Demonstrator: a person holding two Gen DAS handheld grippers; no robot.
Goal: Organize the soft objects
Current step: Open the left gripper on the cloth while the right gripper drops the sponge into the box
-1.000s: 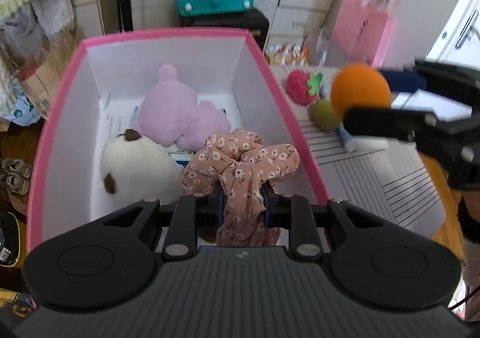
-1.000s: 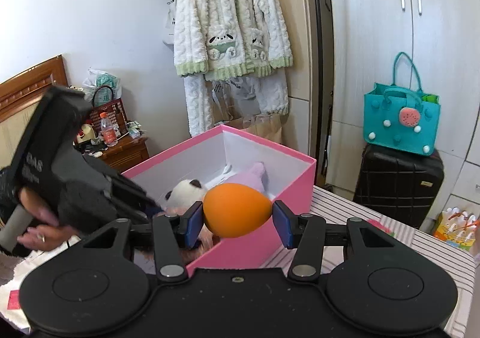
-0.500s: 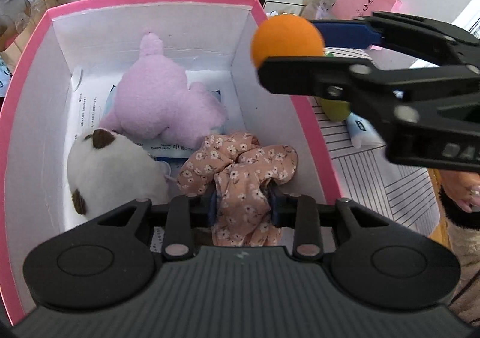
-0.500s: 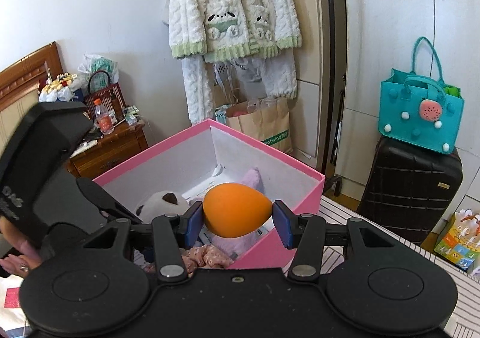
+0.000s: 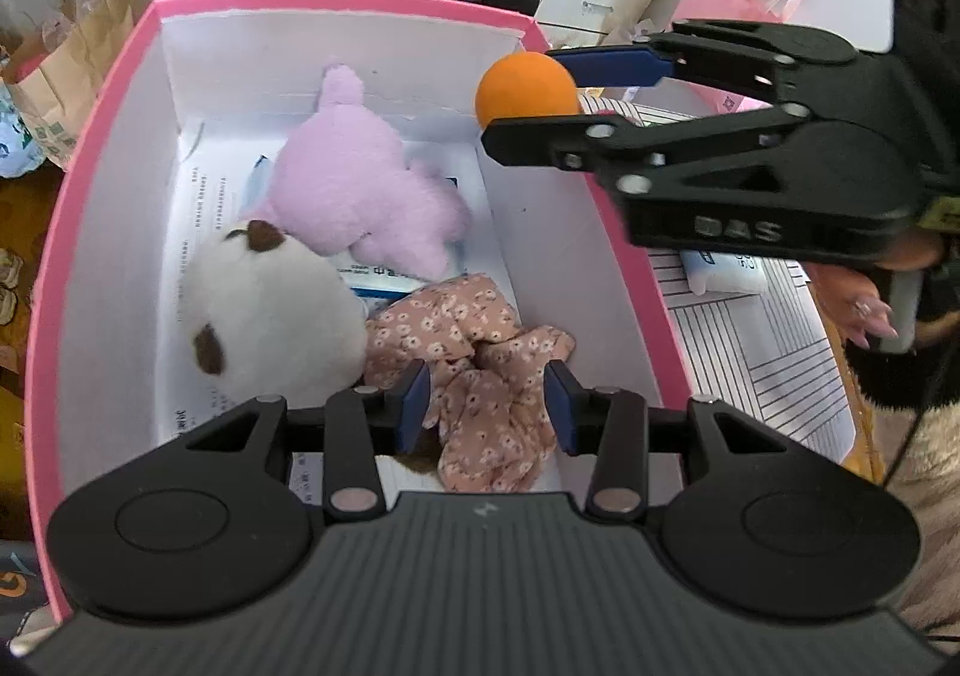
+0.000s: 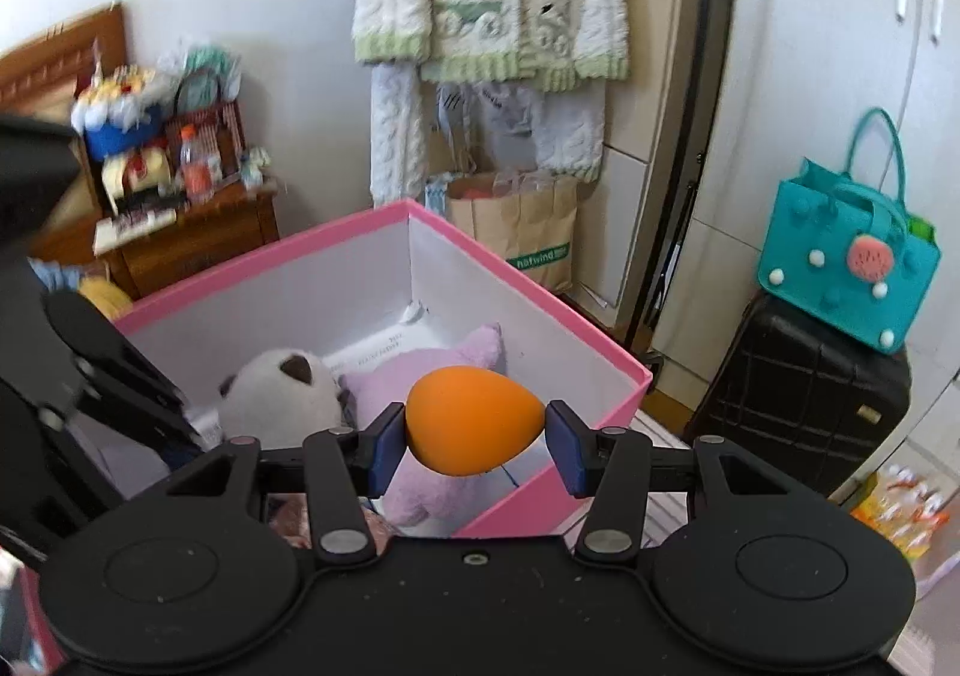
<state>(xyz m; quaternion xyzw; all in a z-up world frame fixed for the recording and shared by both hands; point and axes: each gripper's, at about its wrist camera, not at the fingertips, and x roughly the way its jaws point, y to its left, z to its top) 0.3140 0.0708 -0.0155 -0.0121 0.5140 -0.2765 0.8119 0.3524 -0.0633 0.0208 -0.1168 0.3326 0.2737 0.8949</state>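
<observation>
While your right gripper [image 6: 475, 445] squeezes that smooth orange egg-shaped sponge [image 6: 474, 420] over the pink box [image 5: 624, 250], its blue pads press both ends. Your left gripper [image 5: 487, 406] has just been opening; the floral pink scrunchie [image 5: 480, 370] sits loose between its pads on the box floor, beside a white plush [image 5: 270, 310] and a lilac plush [image 5: 354, 196].

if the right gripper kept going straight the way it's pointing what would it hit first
Probably the lilac plush in the pink box. The right gripper, shut on the orange egg, points down into the box, and the plush lies right behind the egg, though depth is unclear.
</observation>
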